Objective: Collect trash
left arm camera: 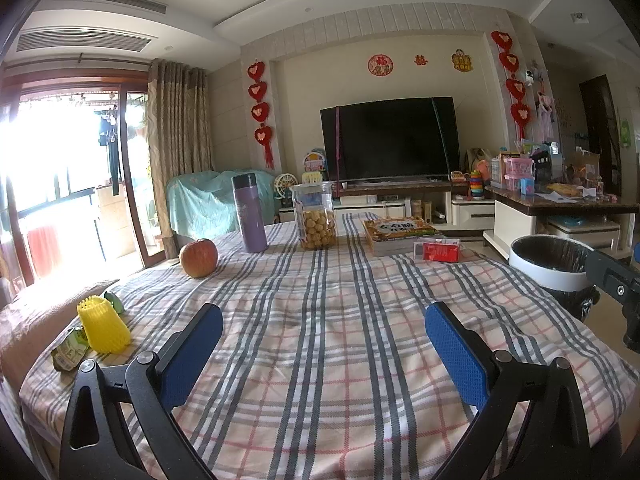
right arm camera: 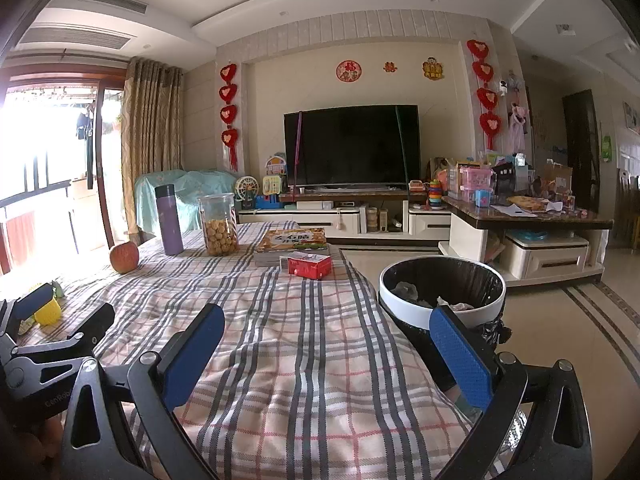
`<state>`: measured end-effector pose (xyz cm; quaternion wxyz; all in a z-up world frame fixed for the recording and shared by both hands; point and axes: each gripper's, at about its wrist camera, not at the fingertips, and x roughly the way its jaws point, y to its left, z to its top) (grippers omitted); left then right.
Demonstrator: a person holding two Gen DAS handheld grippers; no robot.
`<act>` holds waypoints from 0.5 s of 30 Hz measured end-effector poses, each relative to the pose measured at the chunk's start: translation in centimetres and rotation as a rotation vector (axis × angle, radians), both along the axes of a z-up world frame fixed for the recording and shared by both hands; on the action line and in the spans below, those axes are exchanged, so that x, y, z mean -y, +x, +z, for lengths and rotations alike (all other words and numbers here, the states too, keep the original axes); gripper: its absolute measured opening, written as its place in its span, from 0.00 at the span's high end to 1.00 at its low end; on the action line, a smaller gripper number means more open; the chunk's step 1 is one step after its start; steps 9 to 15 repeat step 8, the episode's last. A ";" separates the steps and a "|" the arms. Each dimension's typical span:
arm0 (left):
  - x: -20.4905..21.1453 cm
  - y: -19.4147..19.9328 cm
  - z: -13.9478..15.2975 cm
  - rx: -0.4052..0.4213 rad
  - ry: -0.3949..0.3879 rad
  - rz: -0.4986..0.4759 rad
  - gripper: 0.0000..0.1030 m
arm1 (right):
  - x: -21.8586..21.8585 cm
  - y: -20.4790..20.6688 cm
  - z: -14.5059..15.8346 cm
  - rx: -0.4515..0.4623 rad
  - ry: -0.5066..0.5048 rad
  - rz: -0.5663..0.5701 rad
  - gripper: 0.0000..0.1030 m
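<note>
Jaws apart; yellow foam net (left arm camera: 103, 328) upright.

Home living rm; big TV (right arm camera: 352, 146) on low cabinet (right arm camera: 320, 216), curtains (right arm camera: 152, 140), toys, checked-cloth table (left arm camera: 320, 320).

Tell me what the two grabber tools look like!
Each tool, left and right, has black angular frames with triangular cut-outs and silver round bolts. Their fingers are flat pads covered in bright blue dotted rubber. In the right wrist view, the left tool's black body shows faint grey lettering, too small to read fully. No sleeves are visible.
</note>
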<state>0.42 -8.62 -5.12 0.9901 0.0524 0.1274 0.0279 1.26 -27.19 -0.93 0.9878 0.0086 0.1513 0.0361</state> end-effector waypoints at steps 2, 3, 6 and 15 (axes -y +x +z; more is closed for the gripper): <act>0.0 0.1 -0.2 -0.004 0.000 0.000 0.00 | 0.0 0.0 -0.1 -0.002 0.000 0.001 0.00; 0.1 0.1 -0.3 -0.007 -0.001 -0.001 0.00 | -0.1 0.0 -0.1 -0.003 0.000 0.001 0.00; 0.2 0.4 -0.5 -0.020 -0.002 -0.004 0.00 | -0.2 0.2 -0.3 -0.014 0.003 0.005 0.00; 0.1 0.7 -0.6 -0.030 -0.007 -0.008 0.00 | -0.2 0.4 -0.5 -0.024 0.009 0.008 0.00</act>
